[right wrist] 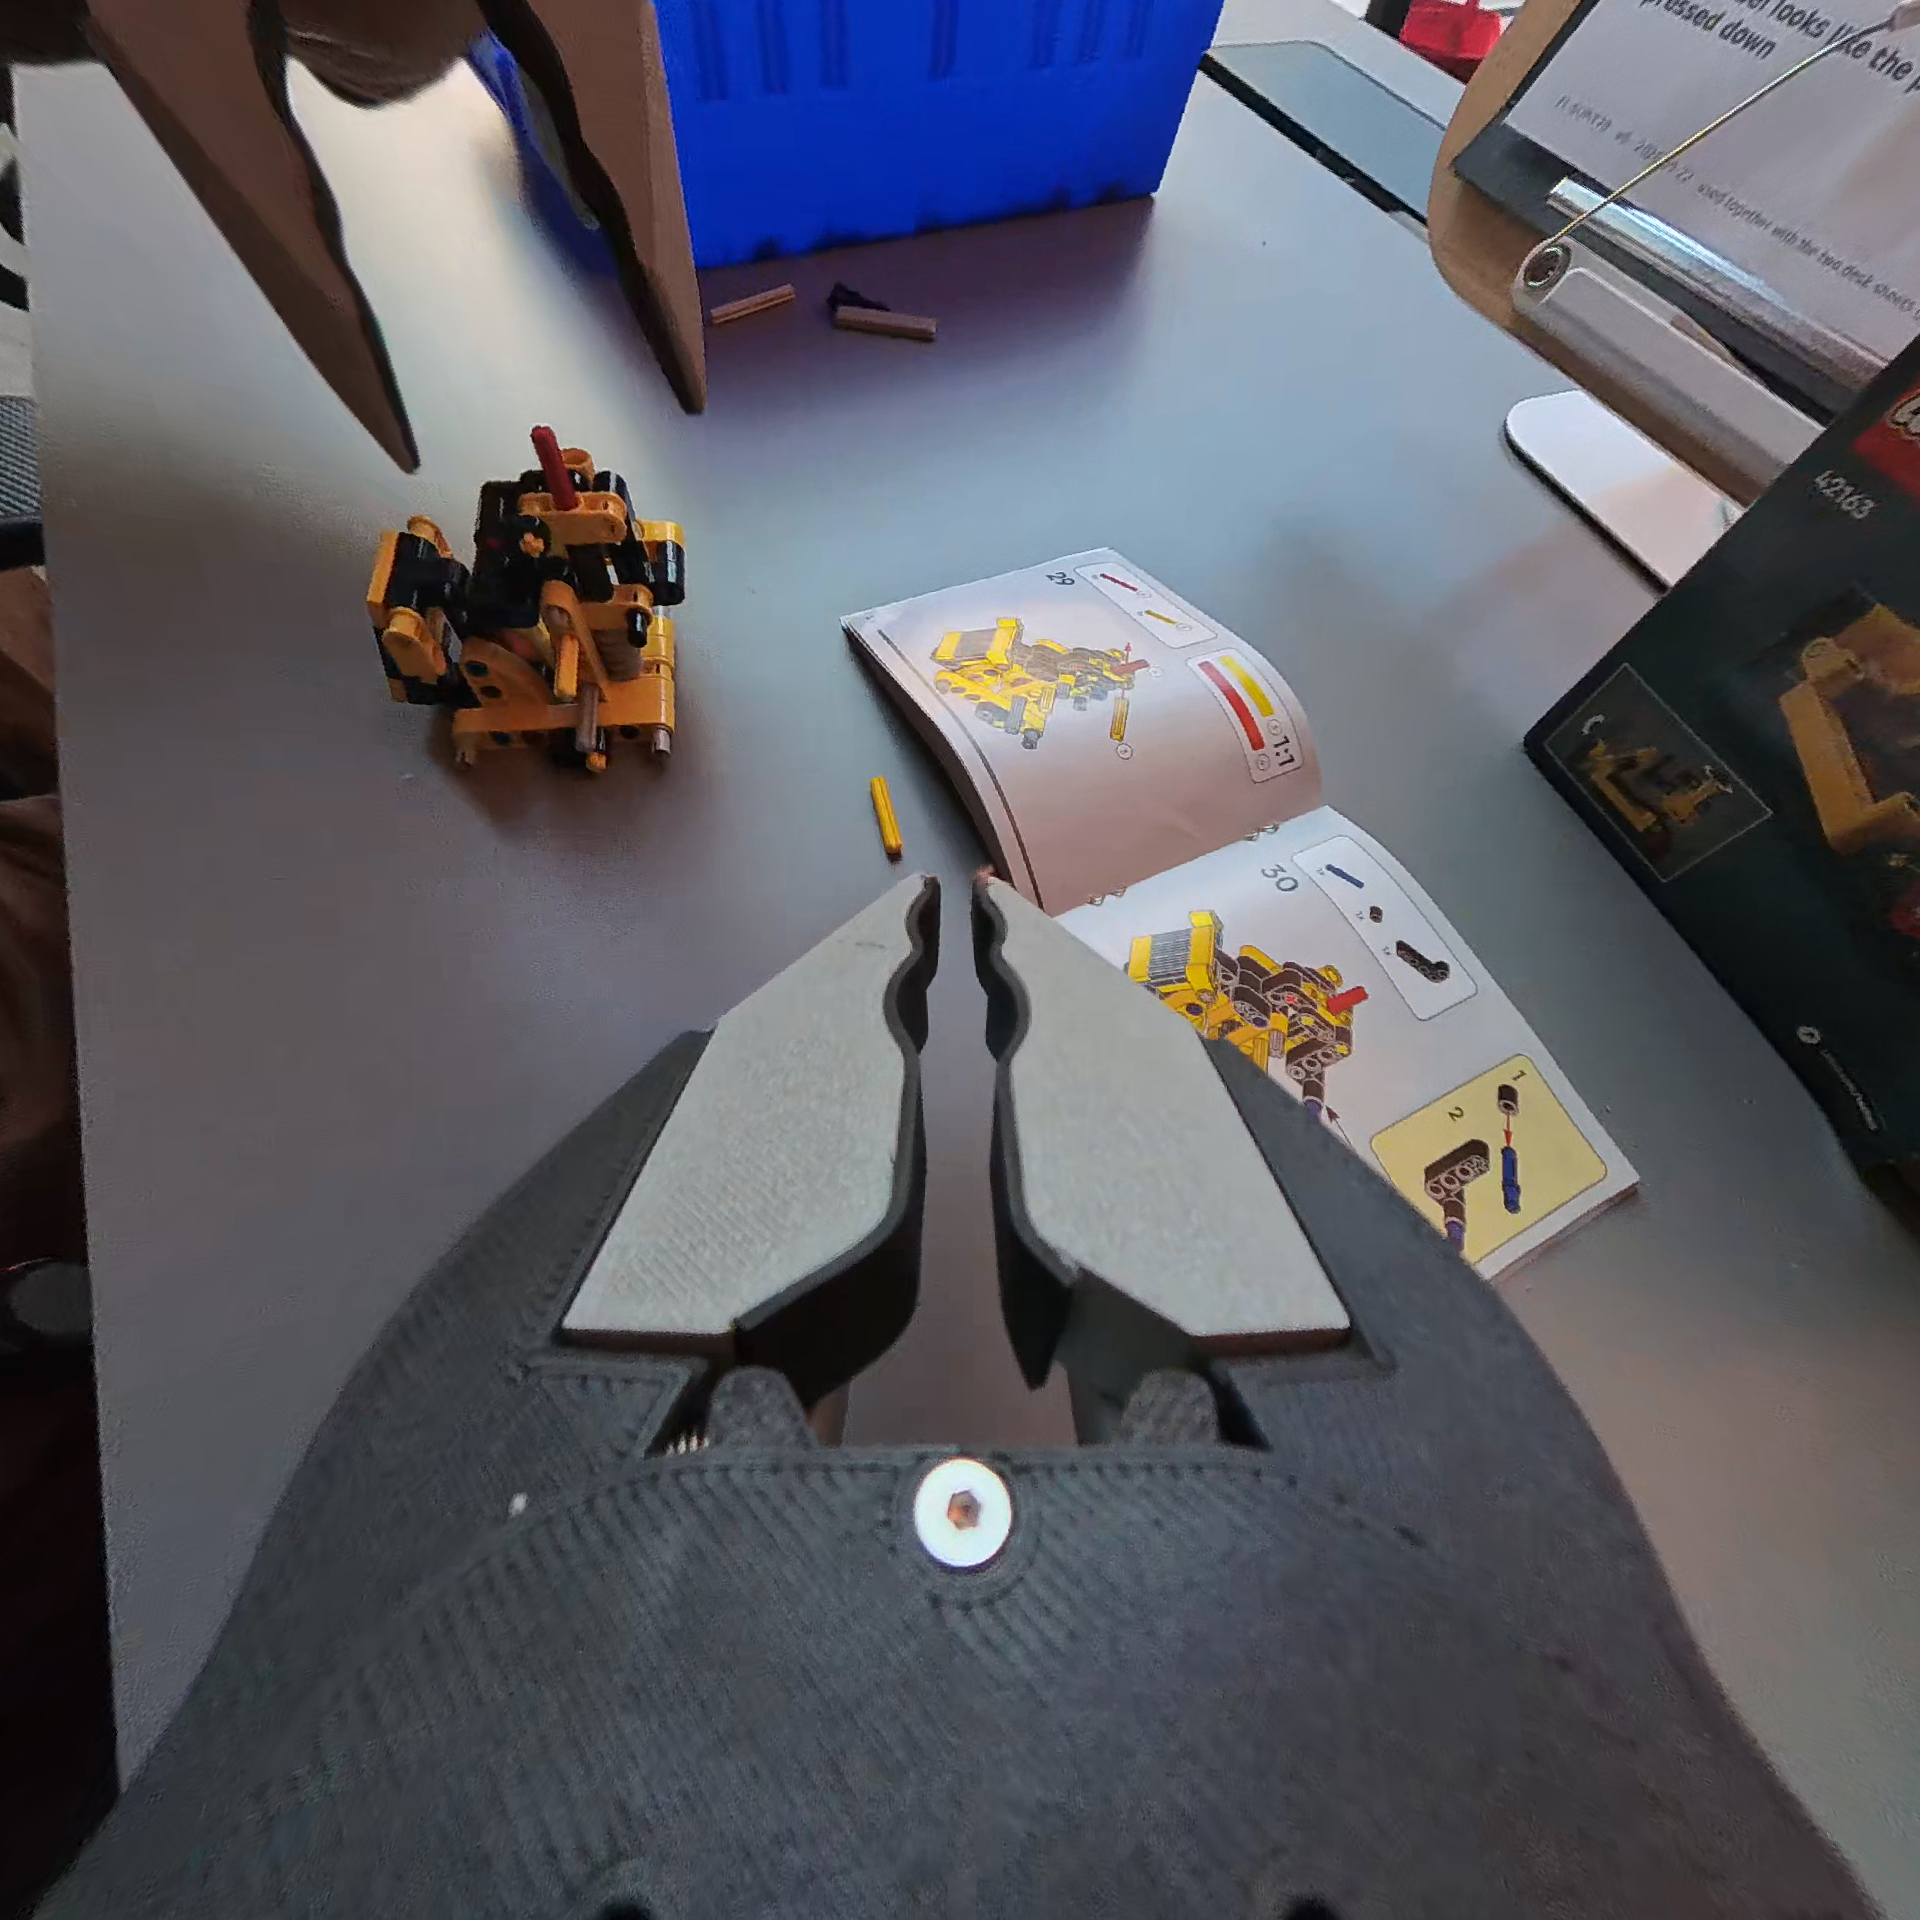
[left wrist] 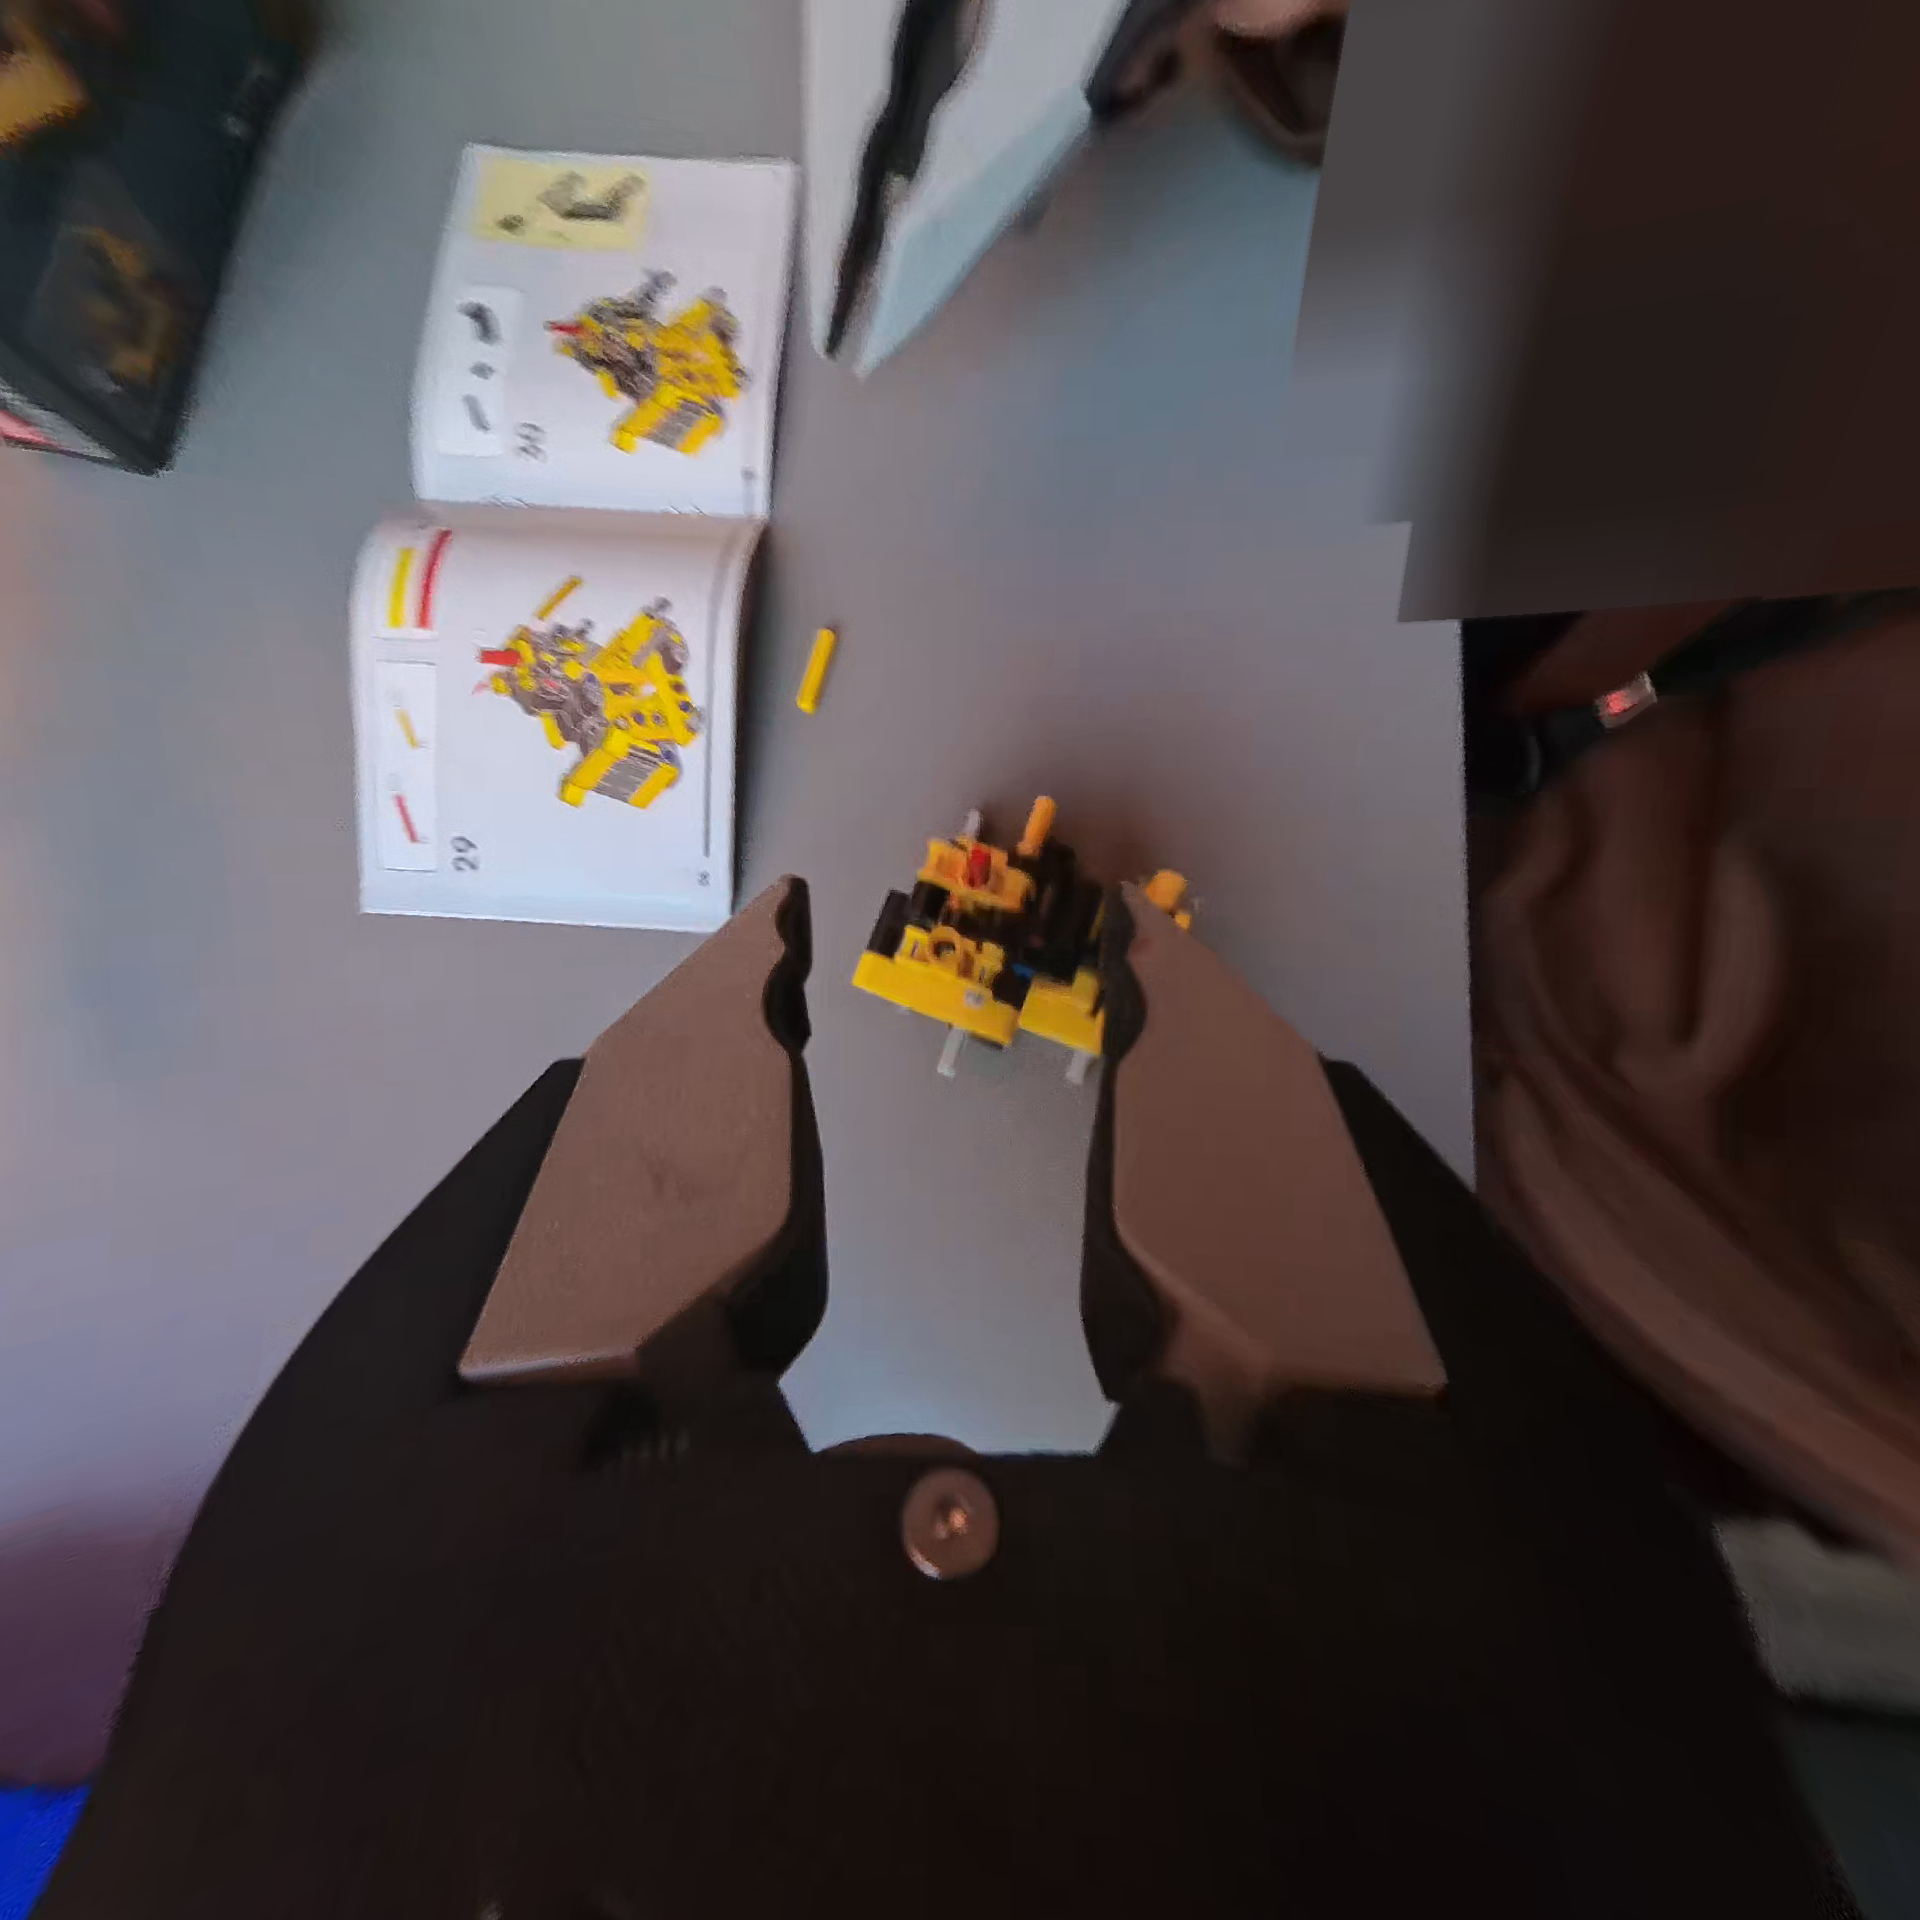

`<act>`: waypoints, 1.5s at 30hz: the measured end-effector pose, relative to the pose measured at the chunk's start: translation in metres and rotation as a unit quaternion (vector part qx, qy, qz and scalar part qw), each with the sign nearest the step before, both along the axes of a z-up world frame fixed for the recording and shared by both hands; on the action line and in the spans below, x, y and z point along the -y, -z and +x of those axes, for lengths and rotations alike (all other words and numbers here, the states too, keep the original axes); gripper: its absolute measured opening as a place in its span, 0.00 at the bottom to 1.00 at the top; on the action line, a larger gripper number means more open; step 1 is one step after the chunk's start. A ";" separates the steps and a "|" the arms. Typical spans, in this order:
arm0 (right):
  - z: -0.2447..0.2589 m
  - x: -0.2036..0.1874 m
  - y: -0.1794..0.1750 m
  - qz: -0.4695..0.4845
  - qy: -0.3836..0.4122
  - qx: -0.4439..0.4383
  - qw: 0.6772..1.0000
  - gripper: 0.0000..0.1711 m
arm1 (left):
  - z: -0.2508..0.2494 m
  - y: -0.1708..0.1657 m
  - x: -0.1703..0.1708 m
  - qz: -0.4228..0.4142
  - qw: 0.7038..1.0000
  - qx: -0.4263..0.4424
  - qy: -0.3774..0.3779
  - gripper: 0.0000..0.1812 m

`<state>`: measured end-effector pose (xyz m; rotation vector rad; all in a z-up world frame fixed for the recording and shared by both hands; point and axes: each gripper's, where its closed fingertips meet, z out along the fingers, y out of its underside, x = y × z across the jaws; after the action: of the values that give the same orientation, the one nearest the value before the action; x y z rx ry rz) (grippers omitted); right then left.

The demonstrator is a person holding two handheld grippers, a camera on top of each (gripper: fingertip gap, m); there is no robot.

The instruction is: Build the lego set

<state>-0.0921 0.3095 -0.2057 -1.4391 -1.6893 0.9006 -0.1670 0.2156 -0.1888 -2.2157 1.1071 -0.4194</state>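
A partly built yellow and black lego model (right wrist: pixel 530 613) with a red axle on top stands on the grey table (right wrist: pixel 312 1039). In the left wrist view the model (left wrist: pixel 977 935) shows between my fingertips. My left gripper (left wrist: pixel 956 902) is open and empty, and it hovers just above the model without touching; it also shows in the right wrist view (right wrist: pixel 551 436). A loose yellow axle (right wrist: pixel 885 816) lies between the model and the open instruction booklet (right wrist: pixel 1195 852). My right gripper (right wrist: pixel 954 885) is shut and empty, just short of the axle.
A blue bin (right wrist: pixel 914 114) stands at the back with two brown pieces (right wrist: pixel 753 303) (right wrist: pixel 883 322) in front of it. The dark set box (right wrist: pixel 1766 810) and a clipboard on a stand (right wrist: pixel 1662 208) are on the right. A person's sleeve (left wrist: pixel 1714 1039) is beside the table edge. Spacing between my two grippers at the tips: around 12 centimetres. The loose yellow axle (right wrist: pixel 885 816) lies around 7 centimetres away from my right fingertips. The left camera catches it too, in the left wrist view (left wrist: pixel 815 673).
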 end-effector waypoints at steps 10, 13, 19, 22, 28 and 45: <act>-0.002 -0.002 0.003 0.002 0.002 0.005 1.000 0.01 | 0.004 0.012 0.004 -0.033 0.993 -0.049 -0.103 0.27; -0.002 -0.002 0.004 0.003 0.002 0.007 1.000 0.02 | 0.001 0.024 0.005 -0.036 0.993 -0.057 -0.093 0.21; -0.002 -0.004 0.007 -0.001 0.005 0.012 1.000 0.01 | 0.000 0.023 0.001 -0.018 0.997 -0.051 -0.046 0.18; -0.002 -0.007 0.008 -0.001 0.011 0.011 1.000 0.01 | 0.000 0.023 0.003 -0.025 0.999 -0.017 -0.018 0.18; 0.009 -0.052 -0.012 0.015 0.113 -0.038 0.993 0.02 | -0.003 0.009 -0.003 -0.009 0.997 0.068 -0.022 0.29; 0.027 -0.152 -0.033 0.019 0.214 -0.153 0.965 0.01 | -0.030 -0.020 -0.024 0.143 0.964 0.213 -0.069 0.31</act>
<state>-0.0653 0.4618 -0.1730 -1.4752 -1.1046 0.7922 -0.1973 0.2398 -0.1689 -1.8211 0.7269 -0.6014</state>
